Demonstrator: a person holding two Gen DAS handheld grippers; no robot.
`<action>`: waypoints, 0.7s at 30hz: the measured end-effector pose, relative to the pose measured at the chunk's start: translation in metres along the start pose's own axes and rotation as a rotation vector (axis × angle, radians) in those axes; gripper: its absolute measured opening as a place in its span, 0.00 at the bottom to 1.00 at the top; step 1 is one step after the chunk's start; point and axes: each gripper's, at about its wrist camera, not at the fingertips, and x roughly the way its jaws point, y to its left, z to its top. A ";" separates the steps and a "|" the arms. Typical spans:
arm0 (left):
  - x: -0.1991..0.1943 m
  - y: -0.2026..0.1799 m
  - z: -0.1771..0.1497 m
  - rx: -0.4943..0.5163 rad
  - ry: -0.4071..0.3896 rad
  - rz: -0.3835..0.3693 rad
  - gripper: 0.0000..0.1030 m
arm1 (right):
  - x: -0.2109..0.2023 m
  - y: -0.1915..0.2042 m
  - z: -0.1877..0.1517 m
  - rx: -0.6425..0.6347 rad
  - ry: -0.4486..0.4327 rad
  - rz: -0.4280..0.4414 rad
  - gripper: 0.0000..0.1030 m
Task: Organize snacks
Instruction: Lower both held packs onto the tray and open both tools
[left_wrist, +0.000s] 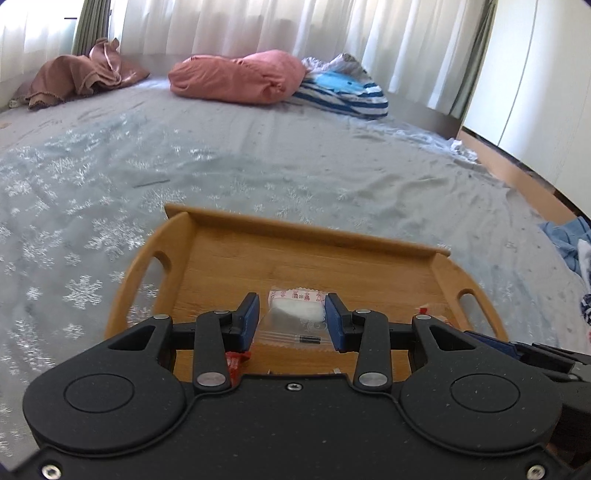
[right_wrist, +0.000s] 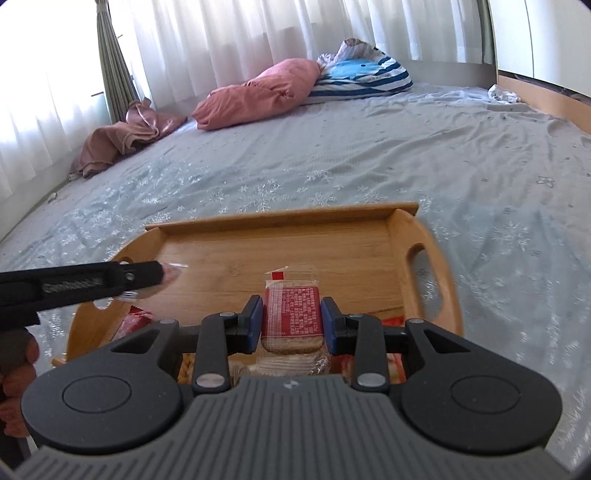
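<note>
A wooden tray with two handle slots lies on the bed; it also shows in the right wrist view. My left gripper is shut on a clear packet holding a white snack, low over the tray's near half. My right gripper is shut on a red-labelled packet of round crackers above the tray's near edge. The left gripper also shows from the side in the right wrist view, over the tray's left end. More red snack packets lie partly hidden under the grippers.
The grey snowflake bedsheet spreads all around the tray. A pink pillow, a brown cloth and a blue striped cushion lie at the far end by white curtains. The wooden bed edge runs along the right.
</note>
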 end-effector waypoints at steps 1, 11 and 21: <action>0.006 0.000 0.000 -0.011 0.005 0.004 0.36 | 0.004 0.001 0.001 -0.005 0.000 -0.005 0.37; 0.035 -0.007 -0.006 -0.012 0.032 0.030 0.36 | 0.027 0.010 -0.005 -0.062 -0.020 -0.051 0.38; 0.041 -0.010 -0.009 0.007 0.041 0.046 0.36 | 0.037 0.009 -0.007 -0.064 -0.006 -0.049 0.38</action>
